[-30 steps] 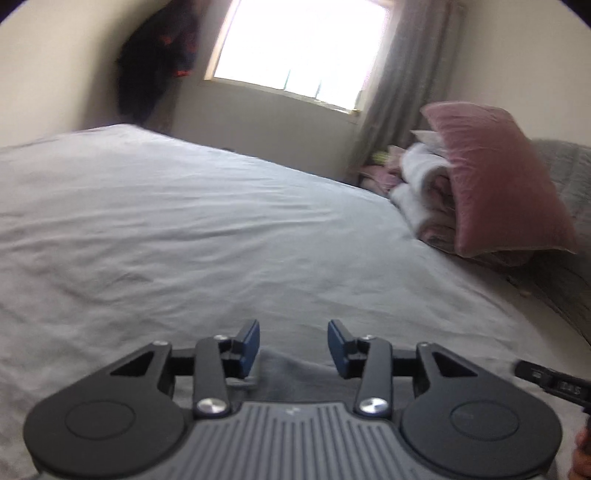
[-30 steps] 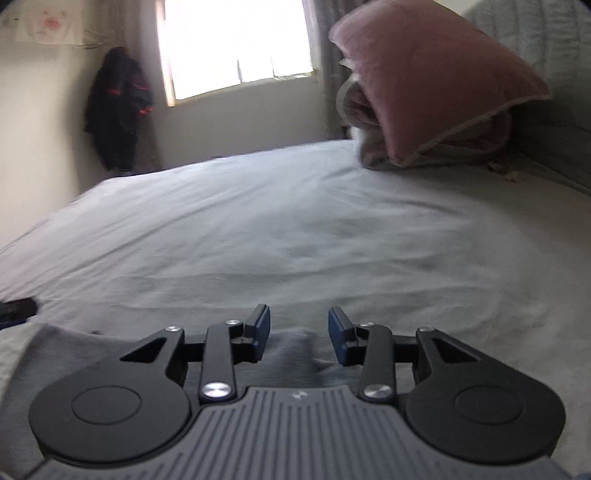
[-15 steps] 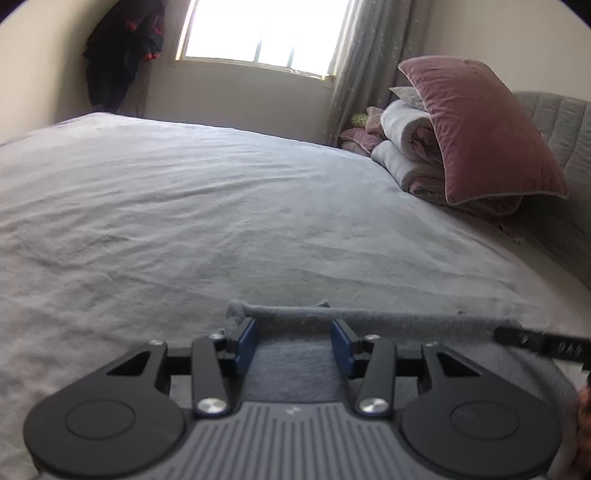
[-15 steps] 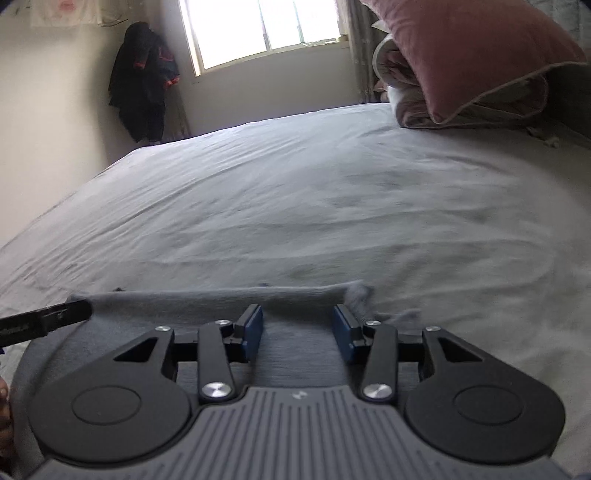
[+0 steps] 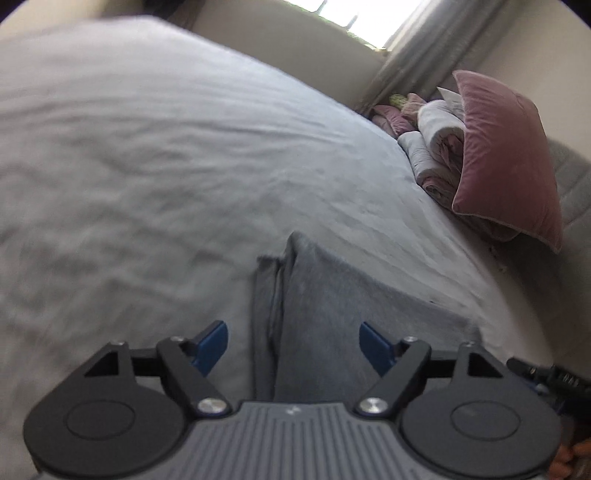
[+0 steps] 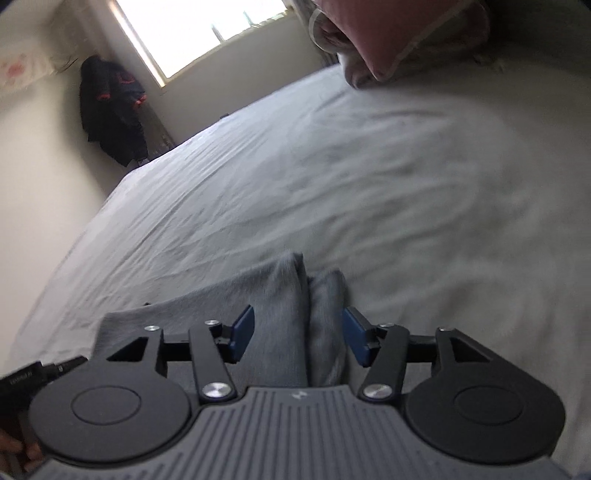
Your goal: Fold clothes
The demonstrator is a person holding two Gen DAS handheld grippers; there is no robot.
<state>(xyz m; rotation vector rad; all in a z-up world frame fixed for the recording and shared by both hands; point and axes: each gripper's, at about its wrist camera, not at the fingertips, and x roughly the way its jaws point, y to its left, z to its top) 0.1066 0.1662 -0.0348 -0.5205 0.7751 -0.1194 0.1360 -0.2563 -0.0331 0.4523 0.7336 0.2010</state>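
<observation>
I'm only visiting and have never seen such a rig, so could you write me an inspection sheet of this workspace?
Surface: bed sheet, pale grey, wrinkled.
Job's things: grey garment, folded, lying flat.
Clutter: nothing seen on the sheet.
Grippers: left gripper and right gripper, jaws open, gripping nothing, garment beneath.
Cables: nothing seen.
Surroundings: pink pillow on rolled bedding; window; dark jacket hanging.

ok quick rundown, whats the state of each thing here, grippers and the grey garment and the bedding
left gripper: open, over the garment's edge
right gripper: open, garment between its fingers
grey garment: folded over, lying on the bed
bed sheet: spread, wrinkled
pink pillow: leaning on the rolled bedding
</observation>
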